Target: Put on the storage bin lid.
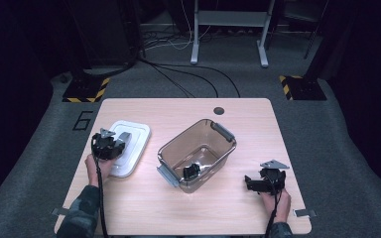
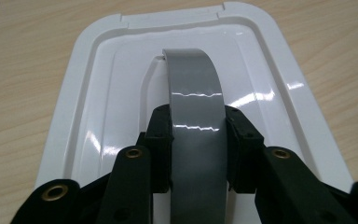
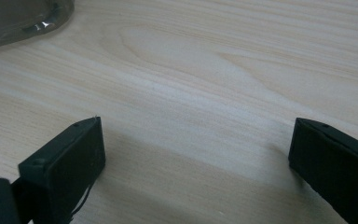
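A white container lid [image 1: 131, 144] [image 2: 102, 93] with a grey arched handle [image 2: 193, 93] lies on the table at the left. My left gripper [image 1: 116, 144] [image 2: 198, 135] is shut on that grey handle, one pad pressing on each side of it. A clear smoky plastic box [image 1: 198, 151] with grey end handles stands at the middle of the table, with a small black object [image 1: 192, 171] inside near its front corner. My right gripper [image 1: 250, 182] [image 3: 196, 154] rests low over bare wood at the right, jaws wide apart and empty. A corner of the box [image 3: 23, 18] shows in the right gripper view.
The wooden table [image 1: 238, 124] has a round grommet hole [image 1: 219, 110] near its far edge. Beyond it lie grey carpet, cables and a white desk frame [image 1: 228, 29]. Striped black-and-yellow bases [image 1: 87, 89] stand at the far left and right.
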`<control>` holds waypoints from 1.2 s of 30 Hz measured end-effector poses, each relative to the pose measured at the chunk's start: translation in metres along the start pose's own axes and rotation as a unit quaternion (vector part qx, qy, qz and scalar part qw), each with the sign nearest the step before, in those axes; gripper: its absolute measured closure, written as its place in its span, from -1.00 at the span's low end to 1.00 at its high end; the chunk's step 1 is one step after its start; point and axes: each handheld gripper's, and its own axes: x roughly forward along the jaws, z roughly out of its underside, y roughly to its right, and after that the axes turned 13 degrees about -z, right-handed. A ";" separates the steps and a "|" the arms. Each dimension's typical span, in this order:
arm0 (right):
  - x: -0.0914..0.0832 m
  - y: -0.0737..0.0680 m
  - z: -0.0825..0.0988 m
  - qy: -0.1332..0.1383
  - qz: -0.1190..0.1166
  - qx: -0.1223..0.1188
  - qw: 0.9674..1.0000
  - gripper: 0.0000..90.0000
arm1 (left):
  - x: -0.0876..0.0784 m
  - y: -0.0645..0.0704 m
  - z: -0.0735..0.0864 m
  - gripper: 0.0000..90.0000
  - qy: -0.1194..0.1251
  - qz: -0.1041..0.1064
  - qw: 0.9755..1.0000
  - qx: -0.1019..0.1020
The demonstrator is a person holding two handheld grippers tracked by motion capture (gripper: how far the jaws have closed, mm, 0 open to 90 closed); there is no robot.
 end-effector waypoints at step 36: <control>0.000 0.000 0.000 0.001 0.001 0.000 1.000 -0.94 | -0.075 0.002 -0.060 0.48 0.049 0.098 0.993 0.050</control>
